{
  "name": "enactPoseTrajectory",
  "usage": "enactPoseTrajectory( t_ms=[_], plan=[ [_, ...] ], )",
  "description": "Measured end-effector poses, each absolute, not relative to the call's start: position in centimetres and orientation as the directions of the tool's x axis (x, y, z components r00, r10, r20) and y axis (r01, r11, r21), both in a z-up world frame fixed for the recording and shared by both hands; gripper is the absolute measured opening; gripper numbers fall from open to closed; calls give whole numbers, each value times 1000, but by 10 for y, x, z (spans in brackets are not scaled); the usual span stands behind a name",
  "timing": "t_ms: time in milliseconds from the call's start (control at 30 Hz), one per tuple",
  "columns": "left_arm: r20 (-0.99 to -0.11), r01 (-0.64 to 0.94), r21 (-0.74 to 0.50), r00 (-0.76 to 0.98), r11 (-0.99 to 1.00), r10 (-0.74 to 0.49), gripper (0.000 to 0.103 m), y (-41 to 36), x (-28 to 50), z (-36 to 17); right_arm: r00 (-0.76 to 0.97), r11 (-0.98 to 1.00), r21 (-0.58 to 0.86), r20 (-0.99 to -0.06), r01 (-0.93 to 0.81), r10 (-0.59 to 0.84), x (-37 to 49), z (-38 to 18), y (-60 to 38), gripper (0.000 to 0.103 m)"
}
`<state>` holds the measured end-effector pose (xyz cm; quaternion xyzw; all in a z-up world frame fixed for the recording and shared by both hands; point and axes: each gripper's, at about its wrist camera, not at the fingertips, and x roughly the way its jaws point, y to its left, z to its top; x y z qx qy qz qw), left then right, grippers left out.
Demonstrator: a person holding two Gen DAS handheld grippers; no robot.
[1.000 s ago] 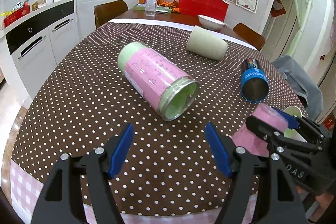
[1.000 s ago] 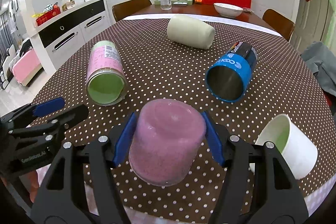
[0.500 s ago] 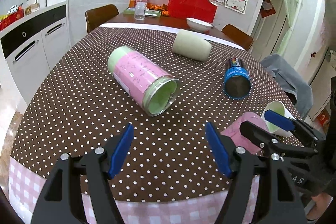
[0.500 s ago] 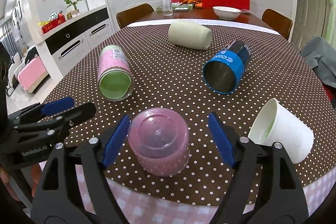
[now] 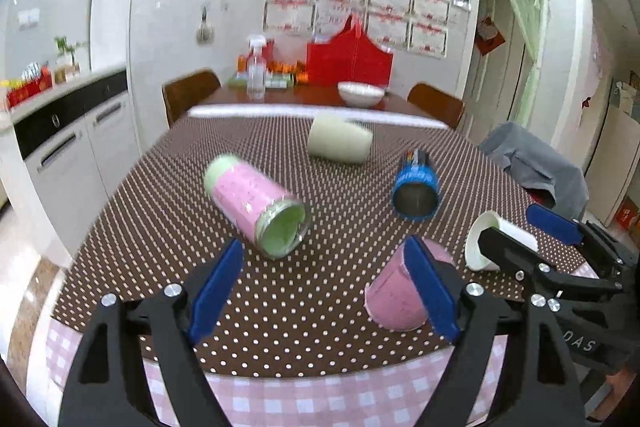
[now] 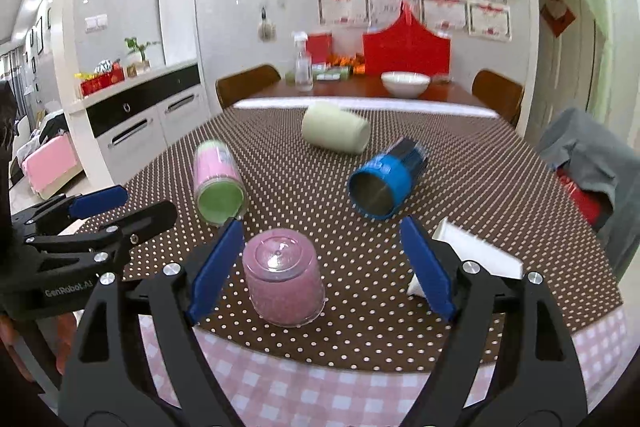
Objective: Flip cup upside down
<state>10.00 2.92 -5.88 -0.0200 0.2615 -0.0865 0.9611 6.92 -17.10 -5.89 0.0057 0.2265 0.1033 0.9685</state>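
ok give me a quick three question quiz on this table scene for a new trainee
1. True or false: the pink cup stands upside down on the dotted tablecloth.
2. Multiple choice: the right claw is A) shut on the pink cup, B) open with the cup between its fingers, untouched, C) shut on the white cup.
3. Fill in: the blue cup lies on its ____.

Key: 1 true; 2 B; 3 side.
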Motion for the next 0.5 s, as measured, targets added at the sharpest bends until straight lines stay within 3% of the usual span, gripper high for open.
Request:
enactPoseTrajectory(
  t_ms=[300,500],
  plan=[
    [-321,123,32,941,992,-107,81,10,51,-27,935,983,30,-303,-183,183,30,-37,-182,86],
    [-235,115,44,967,992,-102,81,3,29,-15,960,987,15,-229,-163,162,11,-28,-188,90]
  ],
)
